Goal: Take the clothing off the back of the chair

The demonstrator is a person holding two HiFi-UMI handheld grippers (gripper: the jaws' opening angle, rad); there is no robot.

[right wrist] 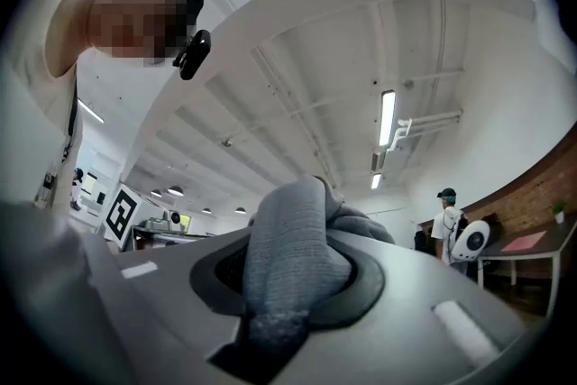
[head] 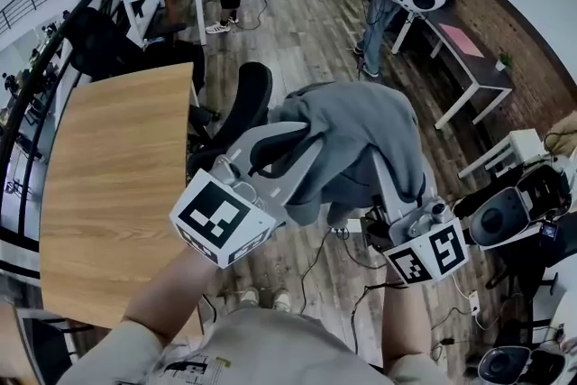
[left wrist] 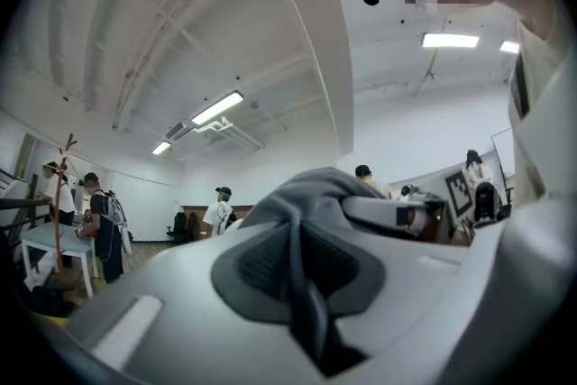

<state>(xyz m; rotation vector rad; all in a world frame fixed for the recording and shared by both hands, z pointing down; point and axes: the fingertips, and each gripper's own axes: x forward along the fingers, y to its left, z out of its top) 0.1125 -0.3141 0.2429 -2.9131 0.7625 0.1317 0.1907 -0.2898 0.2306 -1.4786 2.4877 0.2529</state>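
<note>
A grey garment (head: 361, 131) hangs bunched in the air in front of me, held from both sides. My left gripper (head: 302, 135) reaches up into its left edge and is shut on a thin fold of the cloth (left wrist: 306, 189), which runs down between the pads at my left gripper (left wrist: 302, 270). My right gripper (head: 386, 160) is at the garment's right side. In the right gripper view a thick roll of the grey cloth (right wrist: 293, 230) is pinched between the pads of my right gripper (right wrist: 288, 279). The black chair's back (head: 251, 95) shows just left of the garment and below it.
A wooden table (head: 117, 185) fills the left. White desks (head: 469, 68) line the brick wall at the right, with white machines (head: 505, 212) near my right arm. Cables (head: 347, 261) lie on the floor below. Several people stand at the far end of the room.
</note>
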